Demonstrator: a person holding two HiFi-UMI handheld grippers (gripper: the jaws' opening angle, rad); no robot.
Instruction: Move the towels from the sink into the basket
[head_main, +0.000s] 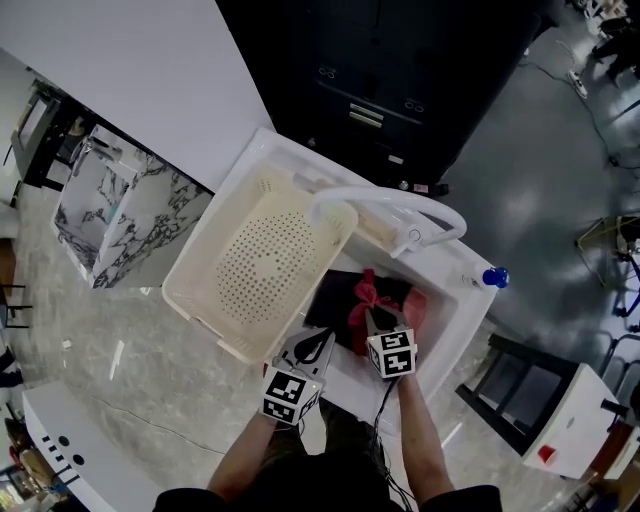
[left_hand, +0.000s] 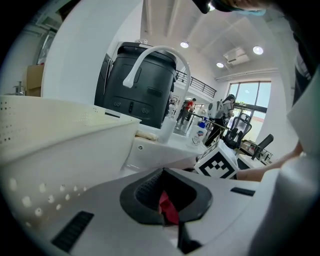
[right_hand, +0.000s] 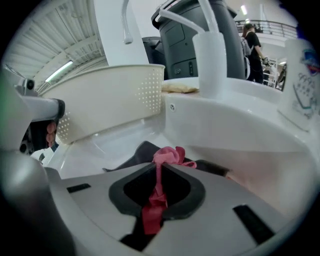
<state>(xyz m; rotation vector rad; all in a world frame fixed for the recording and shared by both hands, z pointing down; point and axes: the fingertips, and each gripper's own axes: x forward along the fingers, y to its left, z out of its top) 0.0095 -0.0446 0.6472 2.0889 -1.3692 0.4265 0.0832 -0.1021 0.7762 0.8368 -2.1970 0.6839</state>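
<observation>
A red towel (head_main: 368, 296) lies bunched on a black towel (head_main: 333, 297) in the right half of the white sink (head_main: 472, 300); a paler pink cloth (head_main: 415, 308) lies beside them. My right gripper (head_main: 378, 320) is shut on the red towel (right_hand: 167, 156), and a strip of it runs up from between the jaws (right_hand: 157, 172). The cream perforated basket (head_main: 262, 250) fills the sink's left half and holds nothing. My left gripper (head_main: 322, 342) hovers at the black towel's near edge, jaws together (left_hand: 163, 172) with a small red fold of cloth (left_hand: 168, 208) pinched between them.
A white curved faucet (head_main: 400, 205) arches over the sink's far side. A blue-capped soap bottle (head_main: 495, 277) stands on the right rim. Beyond the sink stands a black cabinet (head_main: 380, 80). Marble counter (head_main: 120, 370) lies to the left.
</observation>
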